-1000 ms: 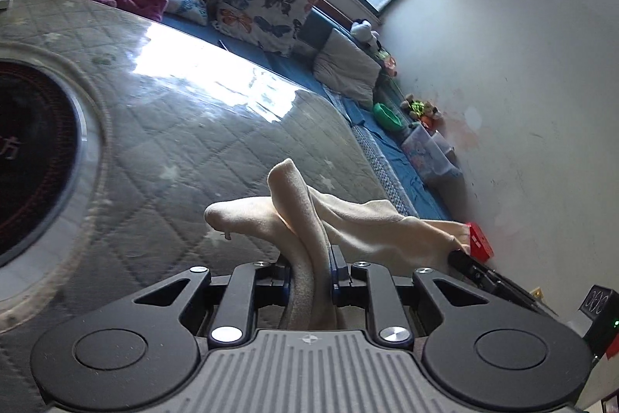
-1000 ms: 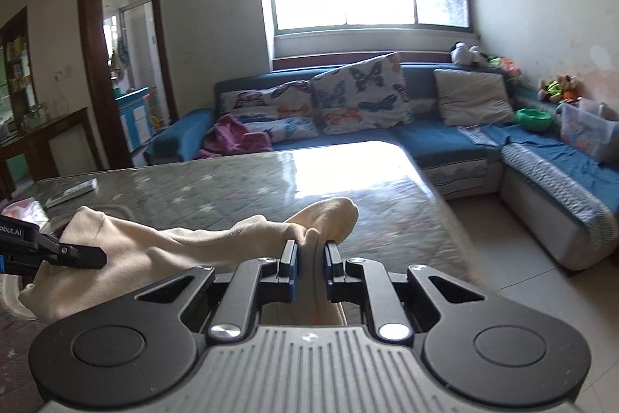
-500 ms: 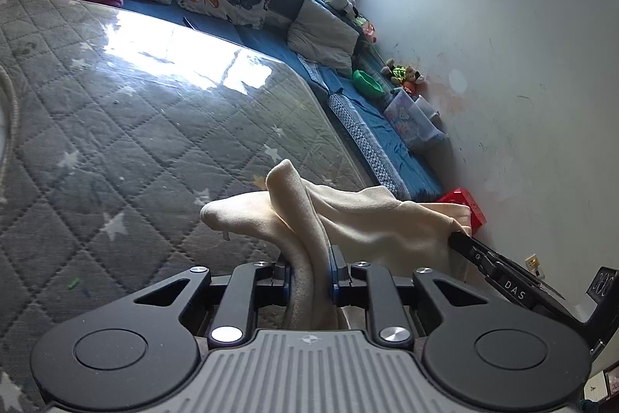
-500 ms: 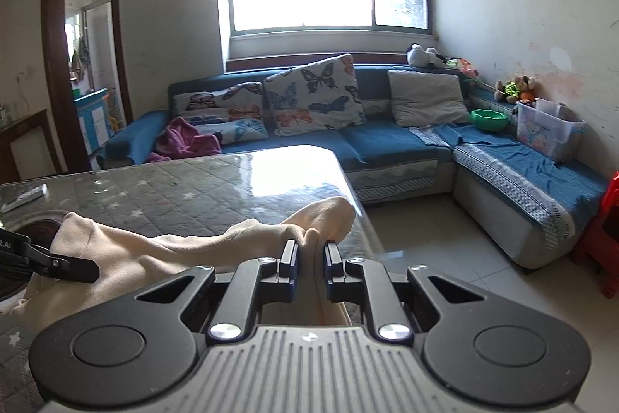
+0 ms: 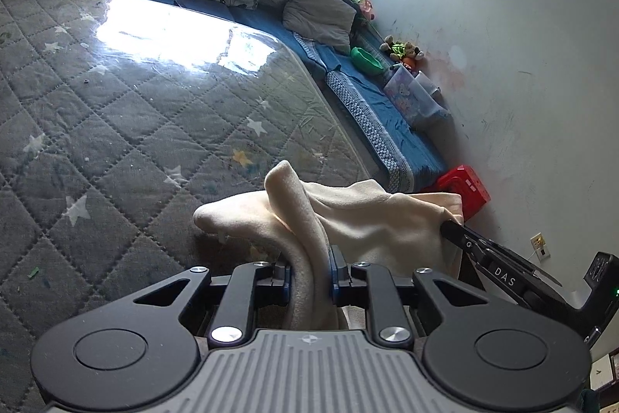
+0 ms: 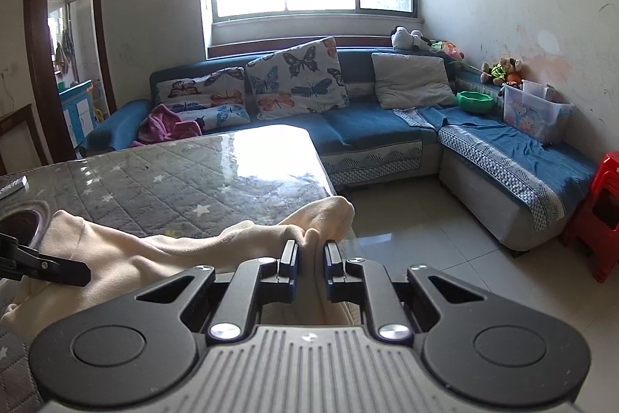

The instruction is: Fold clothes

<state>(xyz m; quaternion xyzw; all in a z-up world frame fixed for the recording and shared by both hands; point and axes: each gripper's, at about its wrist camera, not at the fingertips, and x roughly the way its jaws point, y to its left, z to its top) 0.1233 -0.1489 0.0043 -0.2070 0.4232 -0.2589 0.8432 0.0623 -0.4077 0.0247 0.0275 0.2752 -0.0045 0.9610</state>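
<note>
A cream fleece garment (image 5: 359, 215) is held stretched between both grippers above the near right corner of the table. My left gripper (image 5: 309, 269) is shut on one bunched edge of it. In the right wrist view the same garment (image 6: 162, 250) runs left from my right gripper (image 6: 310, 254), which is shut on another edge. Each gripper shows in the other's view: the right one (image 5: 448, 227) at the cloth's right end, the left one (image 6: 77, 273) at its left end.
The table (image 5: 135, 95) has a grey quilted, star-patterned cover under glass, with glare at its far side. A dark round inset (image 6: 19, 223) and a remote (image 6: 13, 186) lie at its left. A blue corner sofa (image 6: 387, 122) with cushions, a red stool (image 6: 595, 215) and tiled floor lie beyond.
Both grippers have moved rightward along the table with the garment still stretched between them; the round inset has slid out of the left wrist view and the red stool has come into the right.
</note>
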